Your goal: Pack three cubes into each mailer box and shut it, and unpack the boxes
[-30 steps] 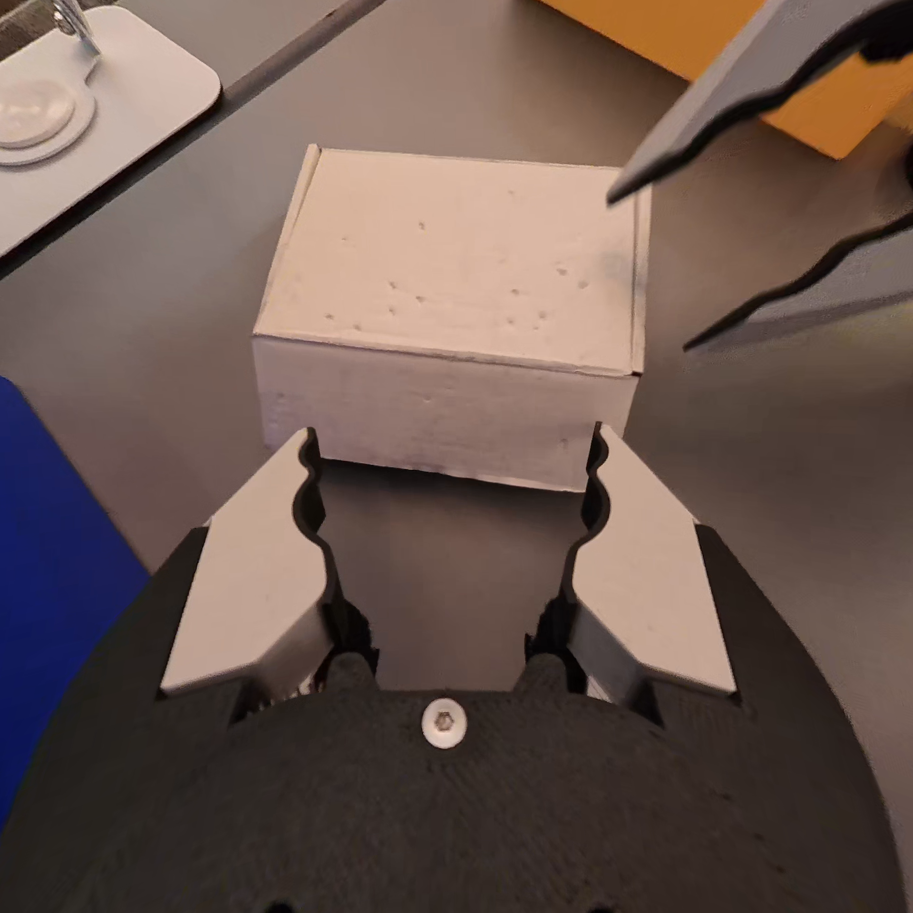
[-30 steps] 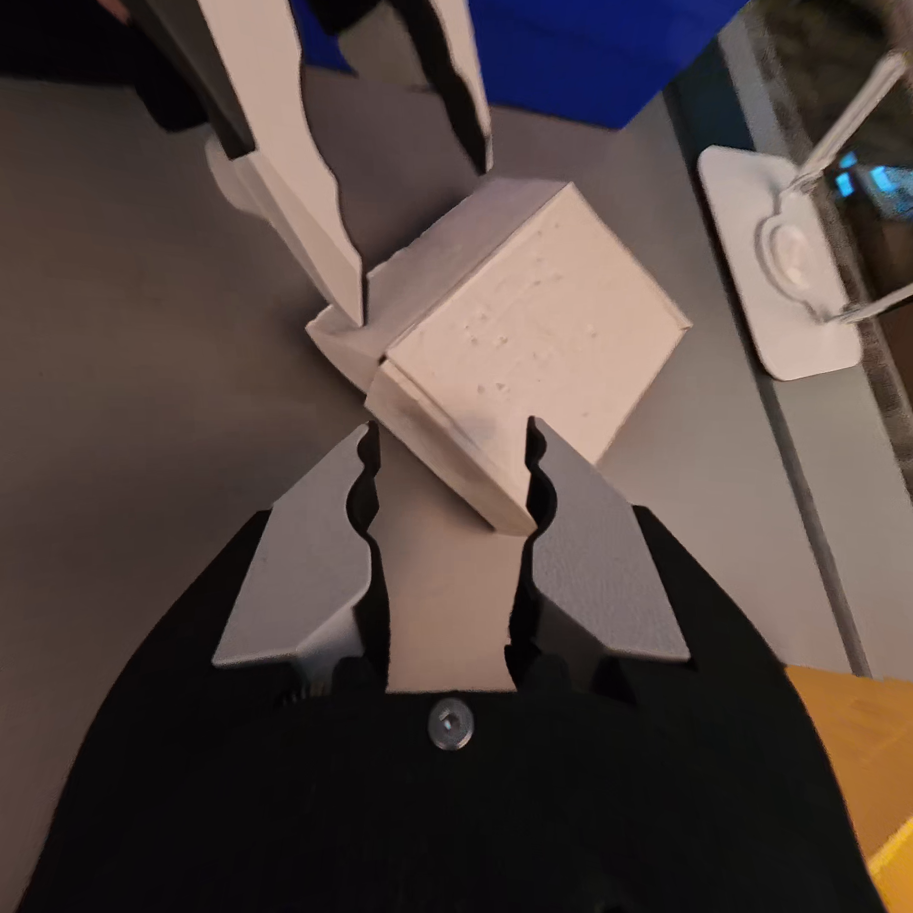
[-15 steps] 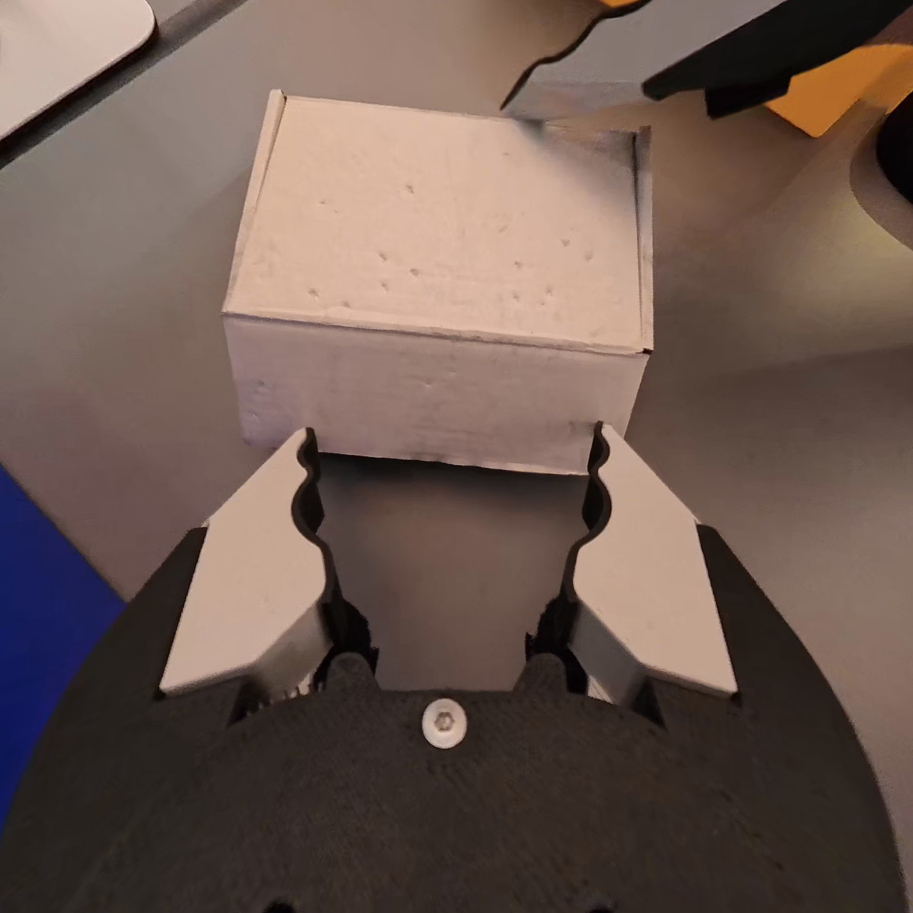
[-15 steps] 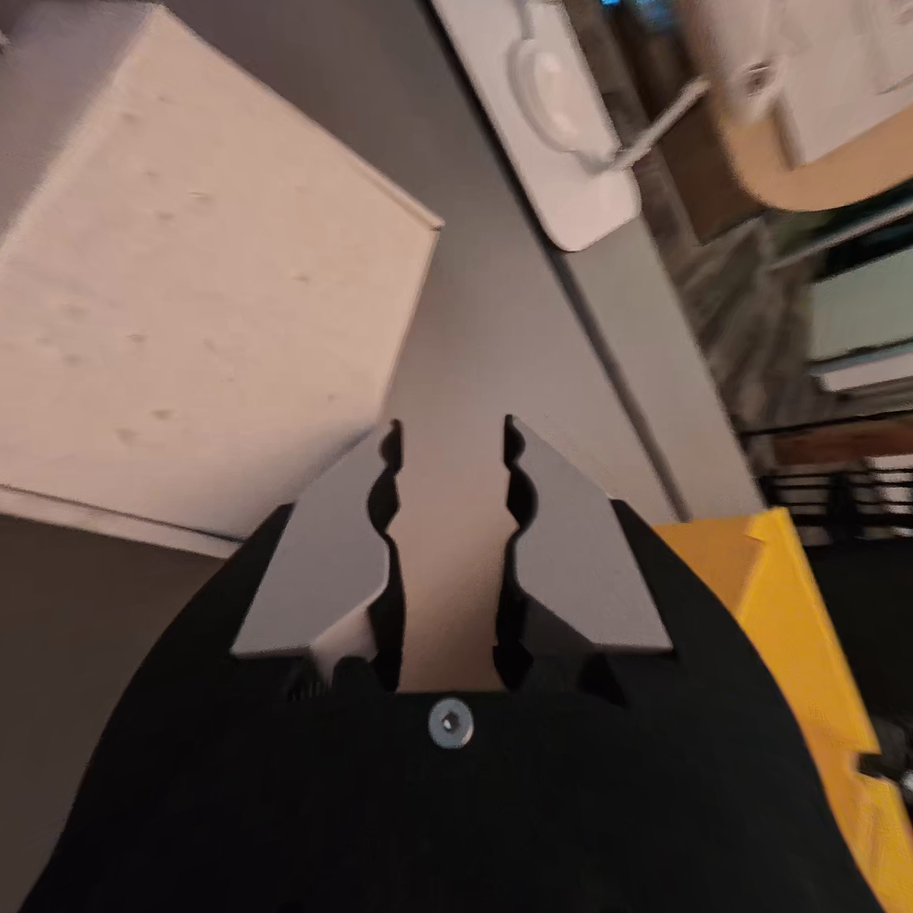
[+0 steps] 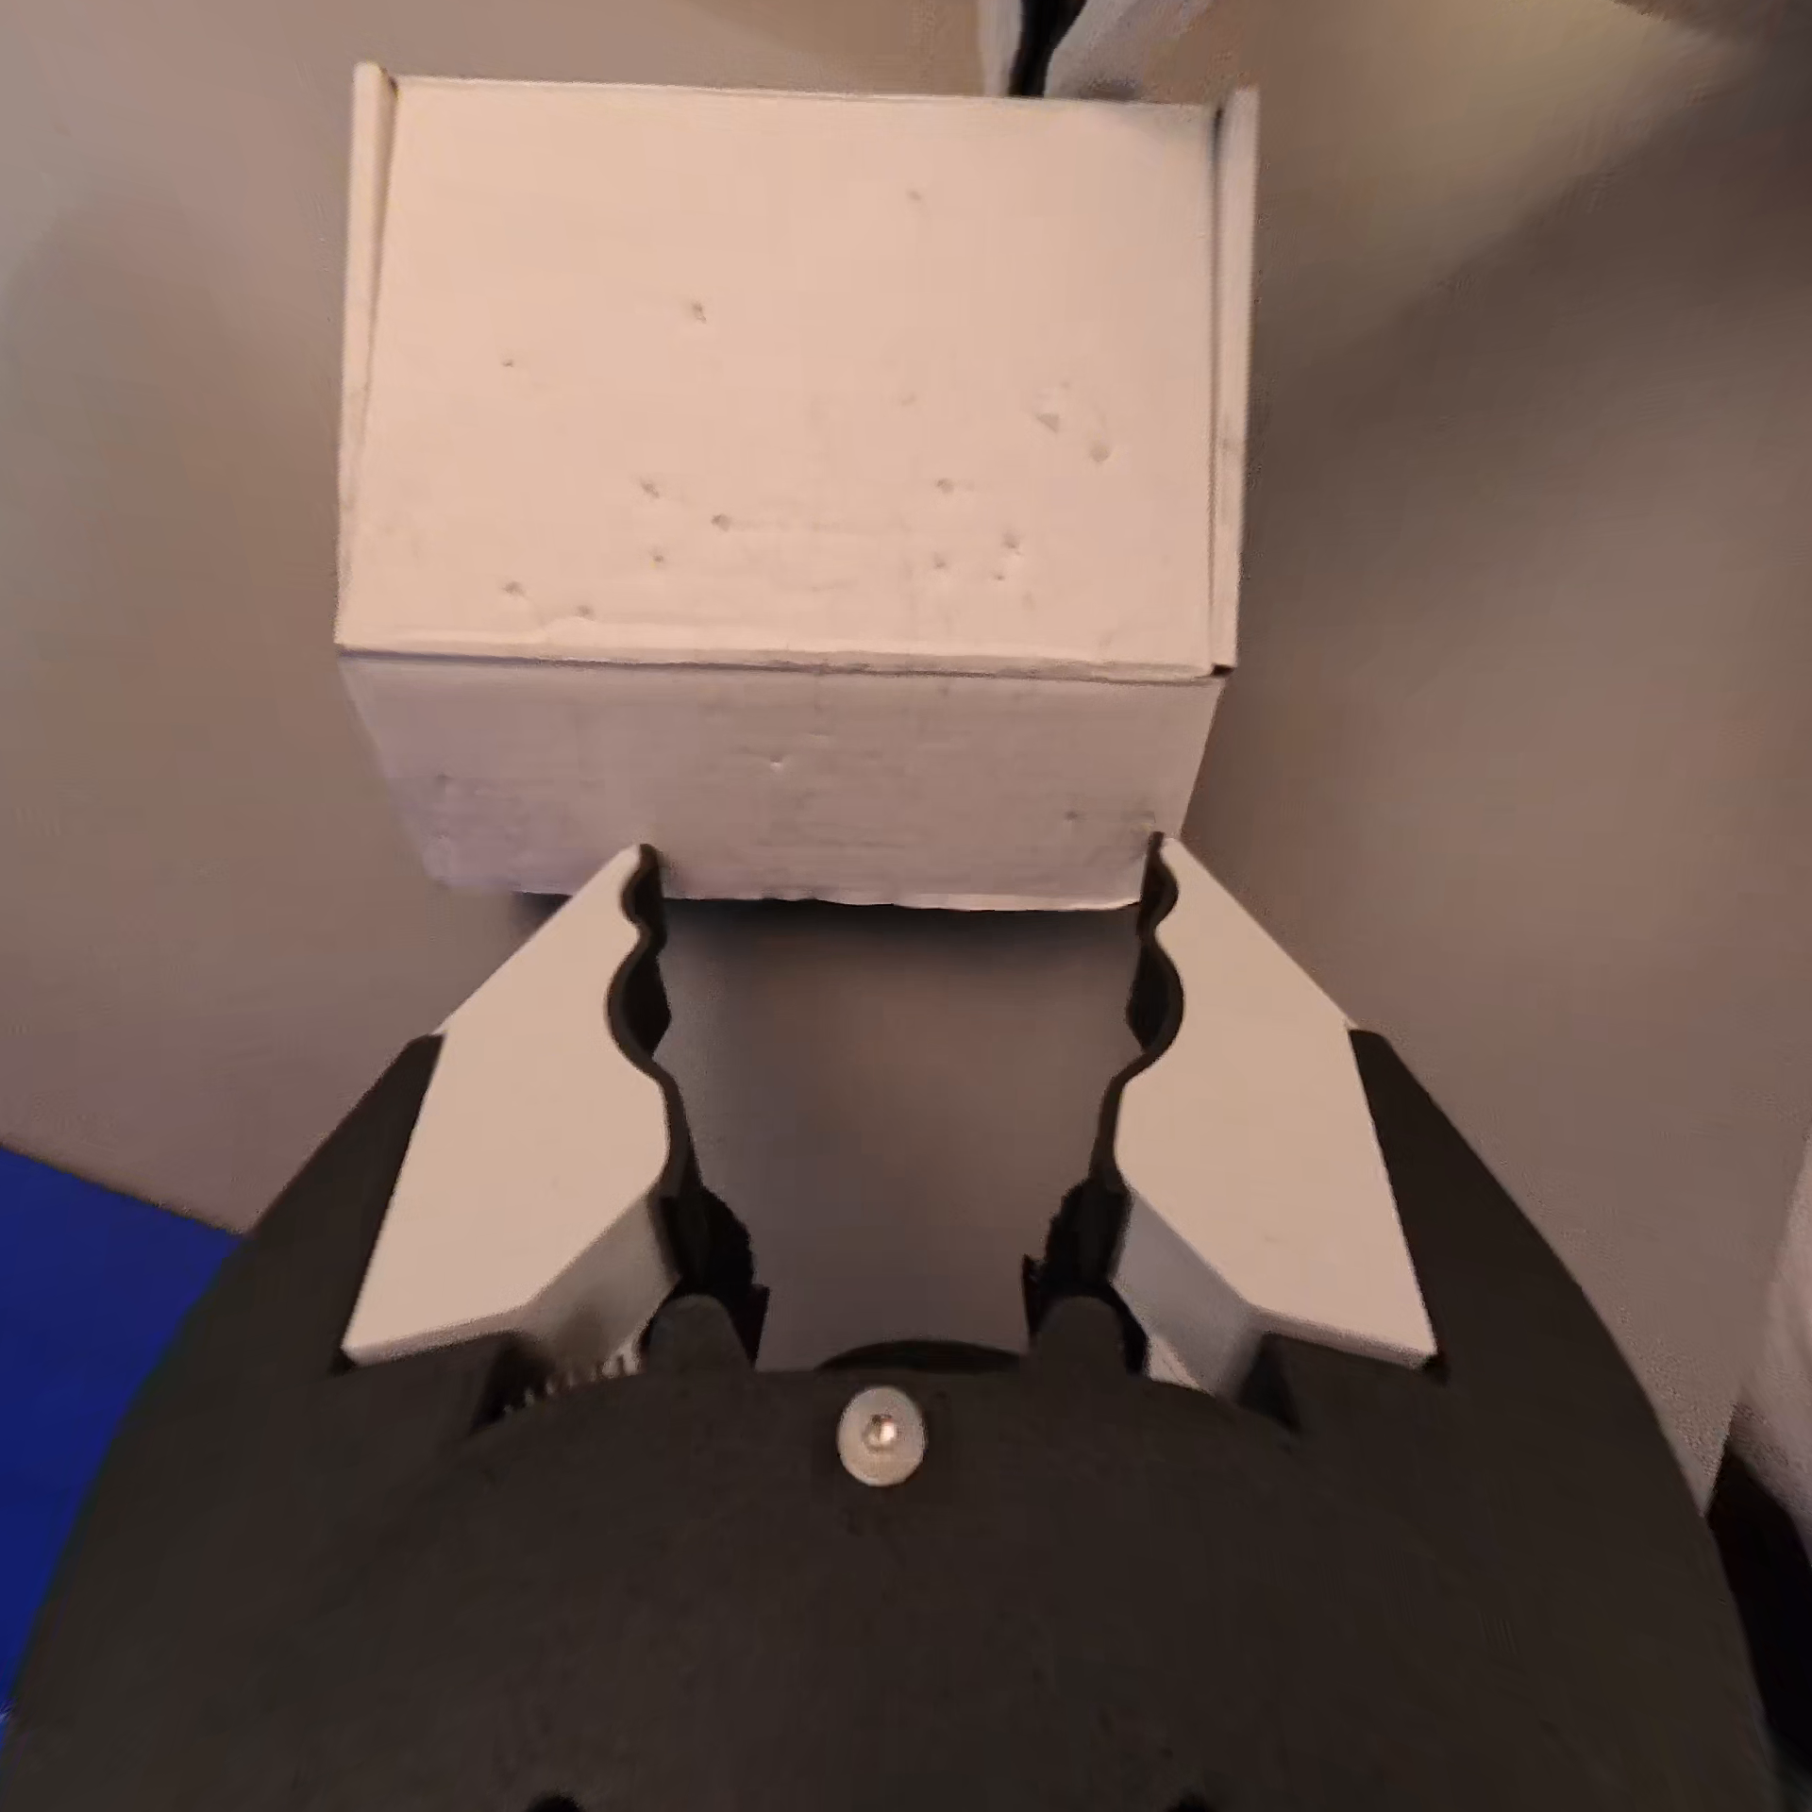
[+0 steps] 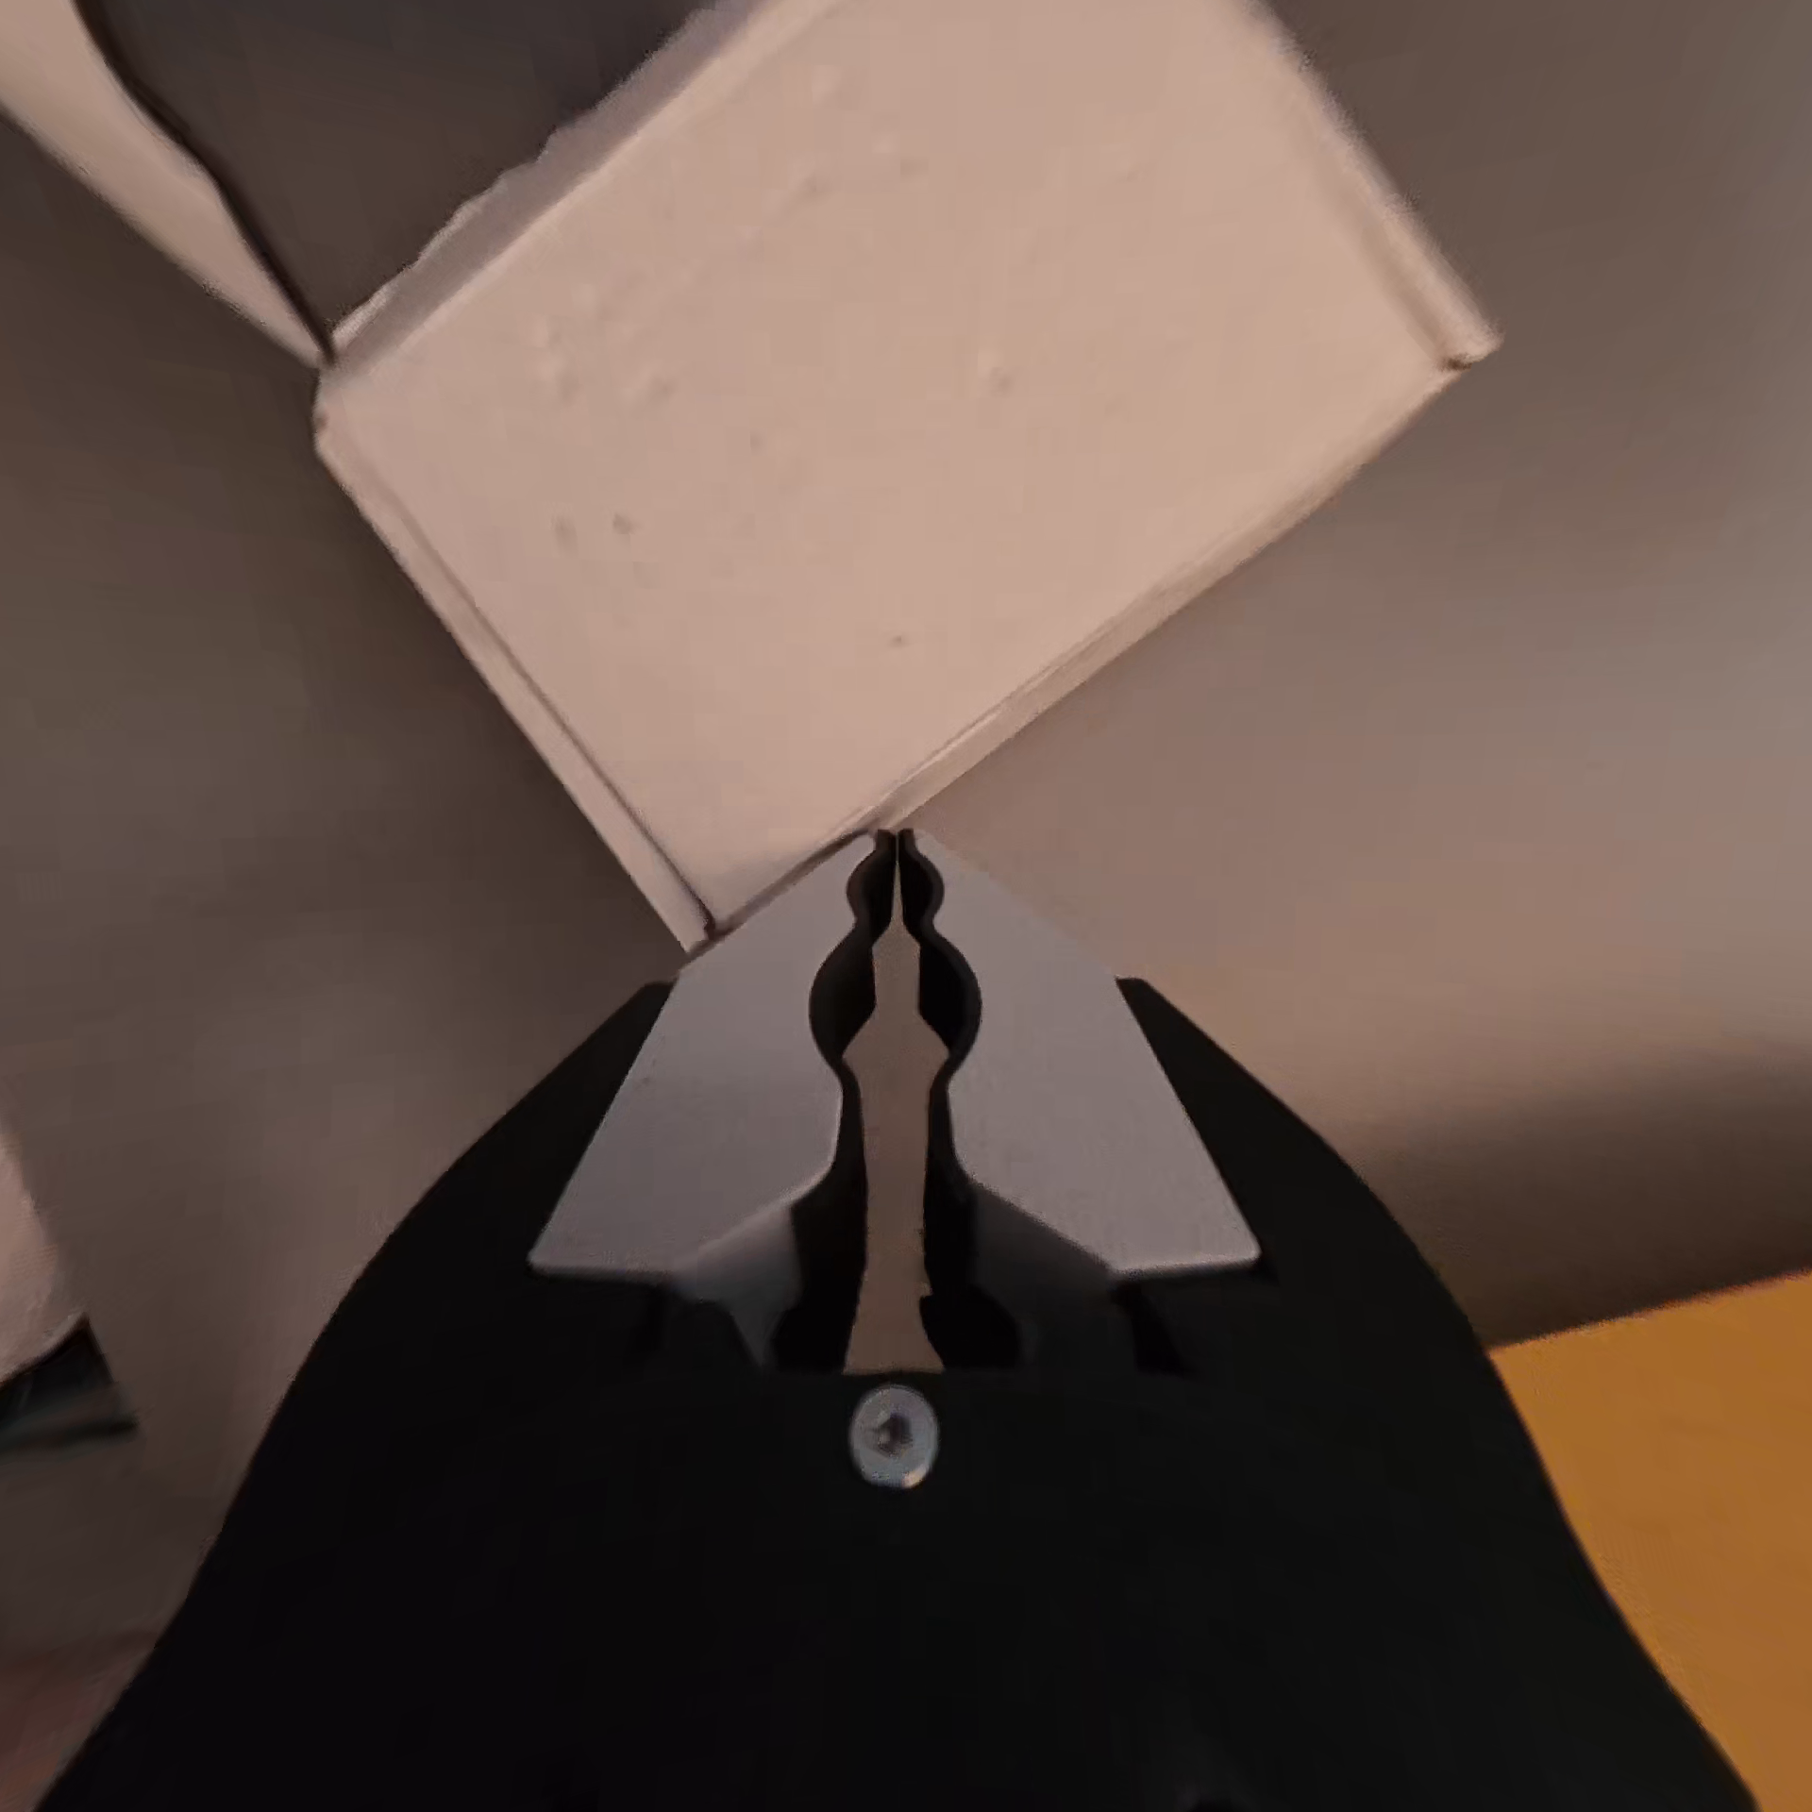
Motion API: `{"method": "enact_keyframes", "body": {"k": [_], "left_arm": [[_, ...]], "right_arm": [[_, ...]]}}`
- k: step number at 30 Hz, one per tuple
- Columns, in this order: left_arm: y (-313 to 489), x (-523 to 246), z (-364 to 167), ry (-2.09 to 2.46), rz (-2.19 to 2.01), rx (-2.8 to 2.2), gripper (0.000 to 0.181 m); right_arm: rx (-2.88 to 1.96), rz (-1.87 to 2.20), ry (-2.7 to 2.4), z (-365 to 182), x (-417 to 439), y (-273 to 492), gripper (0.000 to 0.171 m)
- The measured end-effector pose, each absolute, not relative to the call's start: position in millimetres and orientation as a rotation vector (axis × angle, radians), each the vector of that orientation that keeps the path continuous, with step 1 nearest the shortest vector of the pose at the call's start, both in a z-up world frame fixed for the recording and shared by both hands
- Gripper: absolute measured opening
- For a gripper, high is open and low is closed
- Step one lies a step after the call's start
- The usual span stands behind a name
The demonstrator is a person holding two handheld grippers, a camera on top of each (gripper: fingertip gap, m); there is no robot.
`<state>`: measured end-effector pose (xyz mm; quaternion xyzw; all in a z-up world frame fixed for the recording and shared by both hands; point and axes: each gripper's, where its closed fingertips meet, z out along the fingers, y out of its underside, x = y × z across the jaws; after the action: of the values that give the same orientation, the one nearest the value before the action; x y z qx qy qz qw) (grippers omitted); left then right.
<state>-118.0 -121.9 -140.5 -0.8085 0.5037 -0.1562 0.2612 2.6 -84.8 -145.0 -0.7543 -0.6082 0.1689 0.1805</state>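
Note:
A white mailer box [image 5: 784, 441] sits closed on the grey table, its lid dotted with small dents. My left gripper [image 5: 902, 851] is open and empty, its fingertips [image 5: 642, 863] level with the bottom of the box's front wall. In the right wrist view the box [image 6: 882, 441] looks turned like a diamond. My right gripper [image 6: 894, 843] is shut, with its tips at the lid's near edge close to a corner. Nothing shows between its fingers. No cubes are in view.
A blue object [image 5: 78, 1353] lies at the lower left of the left wrist view. A yellow object [image 6: 1667, 1490] lies at the lower right of the right wrist view. A blurred white and black shape [image 6: 147, 196], probably the other gripper, lies beyond the box. Spacing between my two grippers at the tips: around 15 centimeters.
My right gripper has shut from half open and swung back onto the box's edge. My left gripper has risen over the box, with its jaws slightly narrower.

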Motion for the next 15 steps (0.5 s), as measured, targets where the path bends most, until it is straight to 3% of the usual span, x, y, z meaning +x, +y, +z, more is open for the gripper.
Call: {"method": "enact_keyframes", "body": {"k": [1, 2, 6, 15], "left_arm": [[-127.2, -118.5, -140.2, 1.402, -0.424, -2.177, 0.088], [-129.6, -120.3, -140.2, 1.425, -0.412, -2.172, 0.089], [-114.7, -127.1, -136.2, 1.352, -0.349, -2.174, 0.098], [-127.3, -122.9, -146.2, 1.448, -0.410, -2.167, 0.105]], "right_arm": [[-2.123, 0.455, -1.747, -150.3, 5.5, -85.8, 0.005], [-2.100, 0.383, -1.760, -154.7, 8.4, -79.0, 0.023], [-1.945, 0.224, -1.841, -160.5, 3.2, -62.9, 0.055], [-1.694, 0.299, -2.049, -160.8, -10.8, -90.4, 0.046]]}}
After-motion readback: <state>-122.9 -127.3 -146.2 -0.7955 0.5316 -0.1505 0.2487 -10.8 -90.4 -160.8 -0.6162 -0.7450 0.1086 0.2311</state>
